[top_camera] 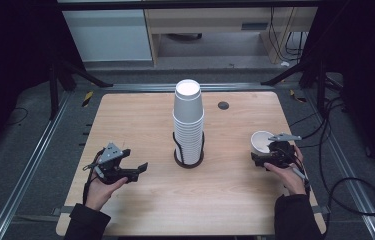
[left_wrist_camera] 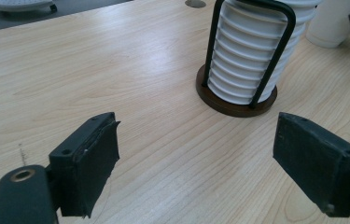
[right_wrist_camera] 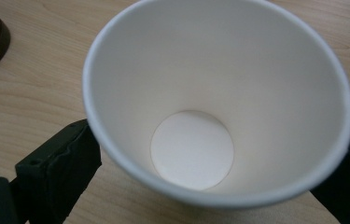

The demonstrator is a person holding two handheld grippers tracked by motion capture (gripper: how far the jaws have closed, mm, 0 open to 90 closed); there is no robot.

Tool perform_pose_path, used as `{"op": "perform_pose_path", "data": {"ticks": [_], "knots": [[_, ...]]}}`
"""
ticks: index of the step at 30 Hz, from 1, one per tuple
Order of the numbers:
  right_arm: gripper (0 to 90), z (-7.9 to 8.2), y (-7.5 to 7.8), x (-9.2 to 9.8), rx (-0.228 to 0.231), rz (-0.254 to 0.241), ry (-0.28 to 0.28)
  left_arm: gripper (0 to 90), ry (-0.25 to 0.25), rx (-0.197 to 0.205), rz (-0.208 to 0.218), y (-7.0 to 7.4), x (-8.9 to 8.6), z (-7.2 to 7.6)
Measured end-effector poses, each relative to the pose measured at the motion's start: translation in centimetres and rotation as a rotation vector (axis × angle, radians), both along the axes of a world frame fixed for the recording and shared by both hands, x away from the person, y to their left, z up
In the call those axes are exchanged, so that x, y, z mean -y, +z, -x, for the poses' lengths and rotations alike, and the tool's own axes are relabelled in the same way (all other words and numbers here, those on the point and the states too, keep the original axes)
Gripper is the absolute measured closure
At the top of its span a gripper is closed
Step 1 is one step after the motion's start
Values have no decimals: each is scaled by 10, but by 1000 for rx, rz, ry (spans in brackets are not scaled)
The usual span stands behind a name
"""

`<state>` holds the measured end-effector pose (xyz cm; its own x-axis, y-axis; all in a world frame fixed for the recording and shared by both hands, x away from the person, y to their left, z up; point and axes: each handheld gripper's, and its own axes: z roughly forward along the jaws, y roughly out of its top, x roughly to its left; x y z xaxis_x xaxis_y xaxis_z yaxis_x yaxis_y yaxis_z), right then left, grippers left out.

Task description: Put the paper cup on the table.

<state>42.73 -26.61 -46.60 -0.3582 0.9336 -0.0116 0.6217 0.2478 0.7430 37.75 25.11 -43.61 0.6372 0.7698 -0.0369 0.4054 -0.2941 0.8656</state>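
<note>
You are gripping a single white paper cup (right_wrist_camera: 219, 102) in your right tongs (top_camera: 273, 155) at the right side of the worktop (top_camera: 125, 120), the jaws pressing on its wall from either side, mouth up and empty, while your left tongs (left_wrist_camera: 196, 163) are hanging released over bare wood, their jaws standing wide apart with nothing between them. The cup is looking light and thin-walled, likely to crumple or go oval under a hard squeeze and smooth enough to slip, so you are best holding it gently at mid-wall or just under the stiffer rolled rim. Near the middle of the worktop, a tall stack of upturned white cups (top_camera: 188, 122) is standing in a black wire holder (top_camera: 189, 159) on a round dark base, well apart from both tongs. By count: one loose cup, one stack whose ribbed rims are numbering roughly a dozen or more, the exact figure being hard to tell, one holder, and two tongs.
</note>
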Motion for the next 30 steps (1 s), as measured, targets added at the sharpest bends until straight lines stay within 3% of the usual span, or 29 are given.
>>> {"op": "perform_pose_path", "data": {"ticks": [16,19,30], "knots": [[20,37,-4,4,-35,17,22,123,37,-26,-25,-7,-13,-4],[20,42,-4,5,-33,44,20,120,47,-41,-45,-11,-16,-6],[12,61,-7,15,-22,32,-7,104,86,-94,-124,-28,-23,-13]]}}
